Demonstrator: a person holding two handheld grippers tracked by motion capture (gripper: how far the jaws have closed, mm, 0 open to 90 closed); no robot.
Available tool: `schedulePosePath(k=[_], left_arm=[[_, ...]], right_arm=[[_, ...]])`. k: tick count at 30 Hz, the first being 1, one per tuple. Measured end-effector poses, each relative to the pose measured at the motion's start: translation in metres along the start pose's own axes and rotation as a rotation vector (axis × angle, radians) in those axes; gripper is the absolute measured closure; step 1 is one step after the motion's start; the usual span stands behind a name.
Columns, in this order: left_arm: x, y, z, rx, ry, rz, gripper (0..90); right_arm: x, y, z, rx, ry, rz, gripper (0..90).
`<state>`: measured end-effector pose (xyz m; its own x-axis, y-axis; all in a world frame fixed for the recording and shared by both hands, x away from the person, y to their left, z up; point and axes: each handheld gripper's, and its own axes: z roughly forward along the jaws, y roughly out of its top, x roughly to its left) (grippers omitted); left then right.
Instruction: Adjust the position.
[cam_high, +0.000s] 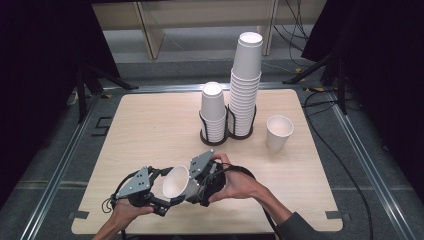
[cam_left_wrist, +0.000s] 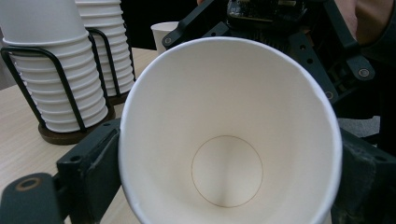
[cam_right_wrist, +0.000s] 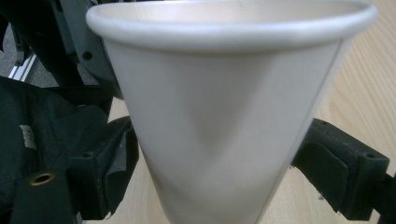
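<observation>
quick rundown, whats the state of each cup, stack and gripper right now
held cup: empty, on its side, wall dented
left gripper: shut on held cup
right gripper: shut on held cup
loose cup: upright, empty
short stack: in rack
tall stack: in rack

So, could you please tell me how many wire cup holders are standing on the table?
2. The left holder carries the shorter cup stack; the right holder touches it and carries the taller stack. None appears hidden.
</observation>
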<state>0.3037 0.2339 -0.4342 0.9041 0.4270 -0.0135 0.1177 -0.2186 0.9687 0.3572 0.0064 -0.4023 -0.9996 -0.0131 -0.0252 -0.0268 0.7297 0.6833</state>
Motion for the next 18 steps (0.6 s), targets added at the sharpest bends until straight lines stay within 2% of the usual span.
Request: schedulePosePath(k=[11,13,14,15,16,18], left_arm=[[0.0003,0.0006,-0.0003,0.021,0.003,0.010,10.2],[0.0002,0.0009,-0.0004,0.026,0.005,0.014,10.2],[-0.0001,0.0009,0.0000,0.026,0.005,0.016,10.2],[0.0001,0.0004,0.0014,0.020,0.003,0.023,10.2],[0.0000,0.0005,0.0017,0.026,0.004,0.027,10.2],[-0.0009,0.0012,0.0007,0.051,0.012,0.032,10.2]], right_arm=[[-0.0019,0.0002,0.0033,0.003,-0.001,0.003,15.5],[-0.0020,-0.0001,0.0059,0.002,0.015,0.012,15.7],[-0.0026,0.0000,0.0068,-0.001,0.009,0.000,15.6],[-0.0014,-0.0003,0.0078,0.009,0.014,0.023,15.8],[-0.0020,0.0001,0.0088,0.008,0.008,0.000,15.8],[-0.0014,0.0003,0.0105,0.013,0.009,0.005,15.8]])
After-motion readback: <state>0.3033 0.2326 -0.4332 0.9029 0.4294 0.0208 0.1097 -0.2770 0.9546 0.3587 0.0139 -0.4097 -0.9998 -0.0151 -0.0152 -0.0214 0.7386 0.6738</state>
